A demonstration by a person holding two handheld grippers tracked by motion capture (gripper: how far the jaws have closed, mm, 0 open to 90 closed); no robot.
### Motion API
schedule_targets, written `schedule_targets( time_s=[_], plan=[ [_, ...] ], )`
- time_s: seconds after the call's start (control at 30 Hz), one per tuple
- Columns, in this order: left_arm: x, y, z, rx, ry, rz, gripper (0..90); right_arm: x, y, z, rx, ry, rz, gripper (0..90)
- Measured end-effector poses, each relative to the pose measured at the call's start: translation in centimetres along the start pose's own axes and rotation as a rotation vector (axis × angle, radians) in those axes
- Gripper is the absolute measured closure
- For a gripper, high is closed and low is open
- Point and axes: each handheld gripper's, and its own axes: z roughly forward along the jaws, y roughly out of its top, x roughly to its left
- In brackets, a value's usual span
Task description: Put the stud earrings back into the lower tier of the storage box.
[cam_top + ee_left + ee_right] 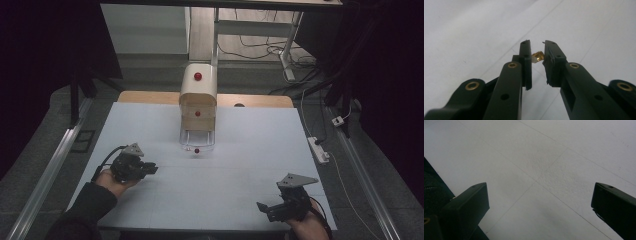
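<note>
**A:** What did you have in front of you, biggest thing first?

**B:** The white counter [240, 150] took up most of it. At its far middle stood a small cream cabinet [198, 102] with a rounded top and red knobs. Its lowest drawer [197, 140], a clear one, was pulled out toward me, with a red knob [196, 150] at its front edge.

**A:** And your hands?

**B:** My left gripper [150, 169] sat over the near left part of the counter, pointing right, toward the middle. My right gripper [263, 208] was at the near right edge, pointing left. They were well apart from each other and from the cabinet.

**A:** How did the fingers stand?

**B:** On my right they were spread wide, with bare counter between them and nothing held. On my left they were nearly together, clamped on a small gold-coloured piece [538, 56].

**A:** Where exactly was that piece?

**B:** Pinched close to the tips of my left fingers [525, 57], above the counter surface. It was shiny and brassy, with a pale end on one side. It was too small for me to tell more.
</note>
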Motion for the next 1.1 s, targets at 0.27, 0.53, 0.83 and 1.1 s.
schedule_targets(
  time_s=[0.27, 0.53, 0.83, 1.1],
  plan=[
    [0.1, 0.8, -0.5, -0.063, -0.004, -0.006, 76.4, 0.0, 0.0, 0.0, 0.002, 0.000, 0.000, 1.2],
    [-0.1, 1.7, -0.5, -0.107, -0.011, -0.005, 76.1, 0.0, 0.0, 0.0, 0.002, 0.000, -0.001, 1.2],
    [-0.6, 2.8, 0.0, -0.119, -0.011, 0.013, 76.1, 0.0, 0.0, 0.0, 0.001, 0.000, -0.001, 1.2],
    [-0.6, 3.6, 0.6, -0.129, -0.007, 0.012, 76.1, 0.0, 0.0, 0.0, 0.001, 0.000, 0.000, 1.1]
  ],
)
